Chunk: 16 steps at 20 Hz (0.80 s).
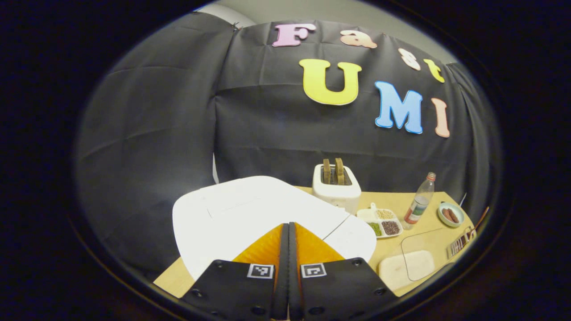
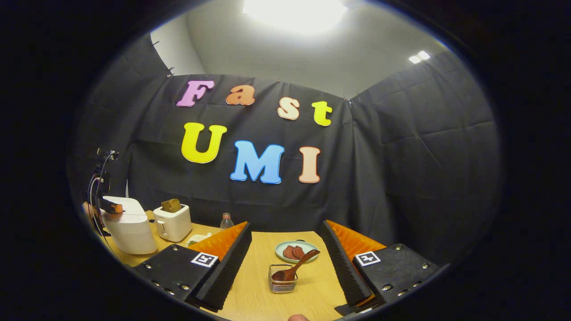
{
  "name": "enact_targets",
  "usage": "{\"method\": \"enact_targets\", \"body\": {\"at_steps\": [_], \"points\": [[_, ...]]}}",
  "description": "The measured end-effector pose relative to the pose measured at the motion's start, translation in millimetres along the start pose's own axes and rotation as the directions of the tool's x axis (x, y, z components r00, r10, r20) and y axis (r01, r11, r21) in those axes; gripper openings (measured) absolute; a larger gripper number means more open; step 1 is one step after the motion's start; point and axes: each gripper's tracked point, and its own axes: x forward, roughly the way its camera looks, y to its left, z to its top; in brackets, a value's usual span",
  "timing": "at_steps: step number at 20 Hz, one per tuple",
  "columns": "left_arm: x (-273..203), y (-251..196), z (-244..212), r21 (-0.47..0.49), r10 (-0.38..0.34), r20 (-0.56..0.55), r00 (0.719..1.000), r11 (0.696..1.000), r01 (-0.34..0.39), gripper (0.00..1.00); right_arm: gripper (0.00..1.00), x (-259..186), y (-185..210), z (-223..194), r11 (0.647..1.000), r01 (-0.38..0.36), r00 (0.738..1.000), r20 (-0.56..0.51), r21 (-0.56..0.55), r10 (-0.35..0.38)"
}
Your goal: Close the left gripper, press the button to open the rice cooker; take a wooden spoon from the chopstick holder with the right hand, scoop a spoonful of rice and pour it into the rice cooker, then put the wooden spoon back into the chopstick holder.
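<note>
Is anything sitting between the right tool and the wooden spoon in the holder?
Nothing visible. The right tool is open, and the wooden spoon leans in the chopstick holder straight ahead, with bare table between. The plate sits behind it.

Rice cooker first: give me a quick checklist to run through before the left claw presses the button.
1. Left claw shut: ok.
2. Left claw over the rice cooker lid: ok.
3. Tips exactly on the button: cannot tell.
4. Lid still closed: ok.
5. Right claw open, facing the wooden spoon: ok.
6. Spoon standing in the chopstick holder: ok.
</note>
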Motion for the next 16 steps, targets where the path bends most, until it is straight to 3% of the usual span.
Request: {"method": "enact_targets", "body": {"at_steps": [7,11,16], "points": [[-15.3,4.9,1.6,-0.039,0.006,0.023,1.000,0.999,-0.005,0.08,0.96,7.4,1.2,8.3,1.000,-0.024,0.999,0.028,-0.004,0.024],[-40.6,13.7,53.7,0.029,0.063,0.169,0.984,0.997,-0.069,0.08,0.96,14.4,-3.3,6.3,0.999,-0.052,0.998,0.034,-0.006,0.052],[-93.5,9.8,105.9,0.014,0.087,0.307,0.948,0.995,-0.096,0.08,0.96,21.8,-8.0,0.9,0.995,-0.094,0.995,0.029,0.016,0.093]]}}
